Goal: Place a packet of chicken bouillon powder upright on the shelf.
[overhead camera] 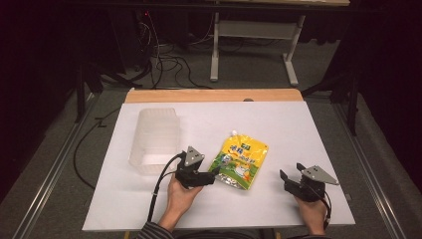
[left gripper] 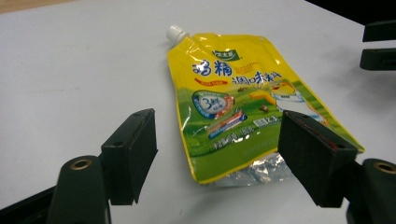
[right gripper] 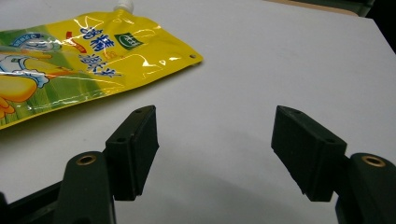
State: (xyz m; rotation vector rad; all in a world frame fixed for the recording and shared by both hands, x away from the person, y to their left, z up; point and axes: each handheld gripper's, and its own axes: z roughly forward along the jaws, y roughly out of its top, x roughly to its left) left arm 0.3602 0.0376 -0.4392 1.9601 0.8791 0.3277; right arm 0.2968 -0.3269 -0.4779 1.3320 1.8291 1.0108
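Yellow pouch (left gripper: 243, 102) flat on table, bottom edge between left gripper's (left gripper: 217, 154) spread jaws

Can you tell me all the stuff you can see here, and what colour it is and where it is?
pouch: one, yellow and green with a white spout, lying flat near the middle of the table
tub: one, clear plastic, on the table's left side, left of the pouch
table: one, white top with a wooden strip along the far edge
stand: one, grey-white legs, on the floor beyond the table
cables: several, black and white, on the floor behind the table
left gripper: one, black, open, at the pouch's bottom edge
right gripper: one, black, open, over bare table right of the pouch
hands: two, at the table's near edge, each holding a gripper
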